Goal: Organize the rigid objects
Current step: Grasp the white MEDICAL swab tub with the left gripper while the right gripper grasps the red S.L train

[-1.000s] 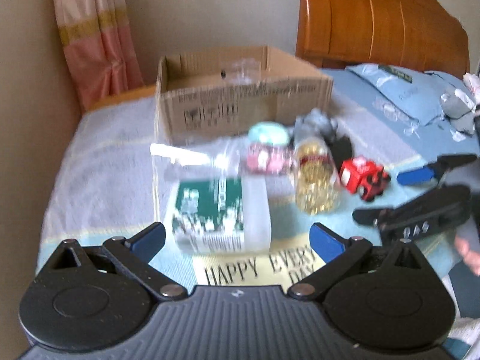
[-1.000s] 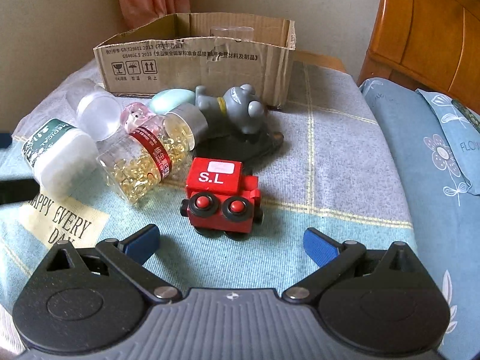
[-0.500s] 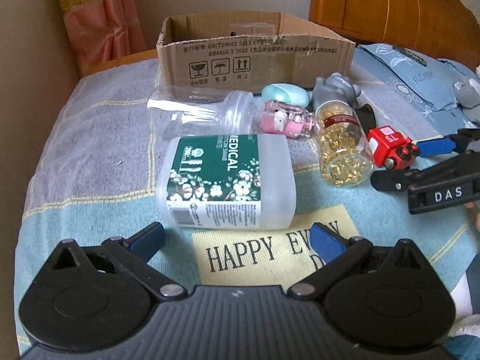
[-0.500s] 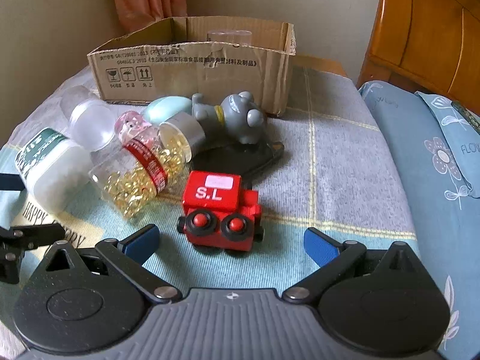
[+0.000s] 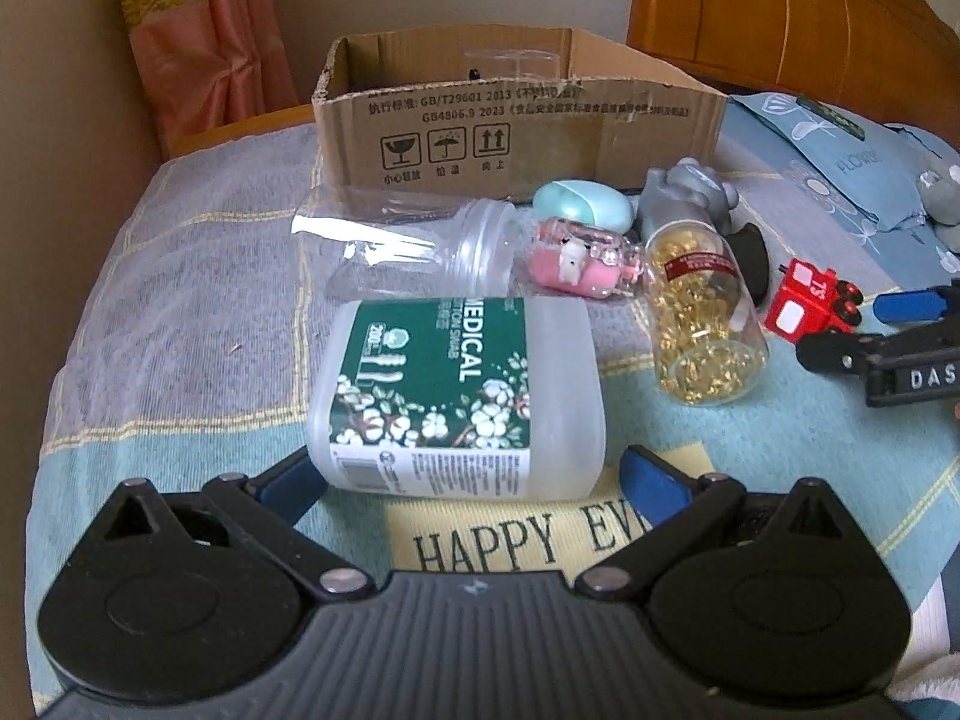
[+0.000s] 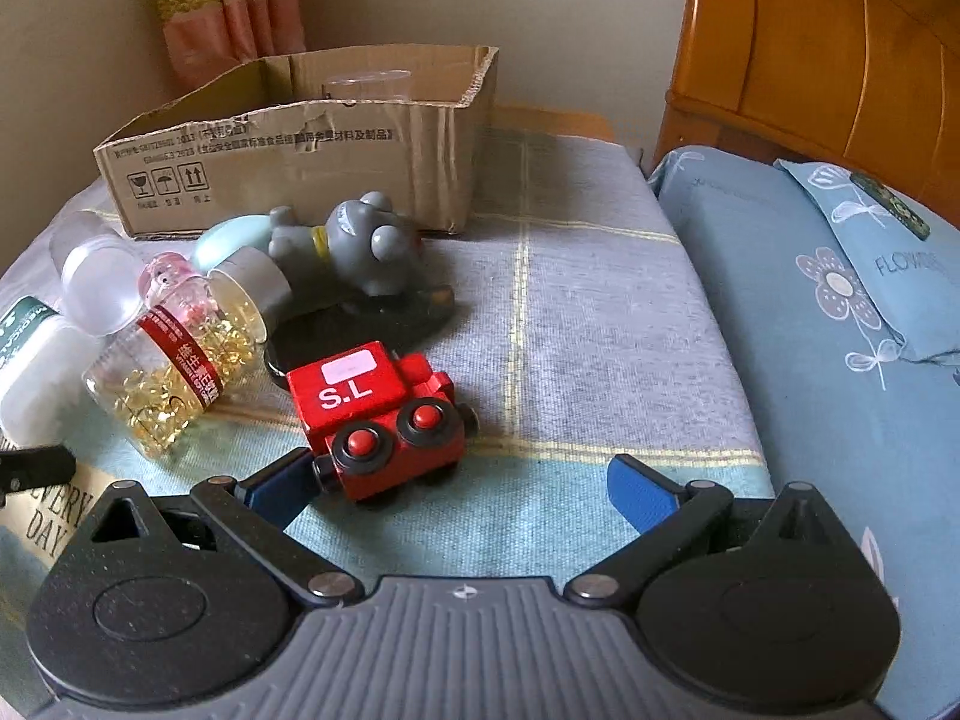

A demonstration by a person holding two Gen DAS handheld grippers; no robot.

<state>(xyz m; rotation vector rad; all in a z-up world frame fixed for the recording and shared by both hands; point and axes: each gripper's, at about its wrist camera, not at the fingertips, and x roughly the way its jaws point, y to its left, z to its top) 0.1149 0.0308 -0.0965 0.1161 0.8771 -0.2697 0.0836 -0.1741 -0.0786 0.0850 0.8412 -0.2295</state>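
Little is sorted yet: one clear cup is seen in the far box. Swab jar and train (both loose) are flanked by wide-open, empty left gripper and right gripper.

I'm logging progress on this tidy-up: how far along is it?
Early. Done: only a clear cup shows in the cardboard box. In hand: nothing; the open left gripper flanks the swab container, the open right gripper nears the red train. Left: everything on the bed.
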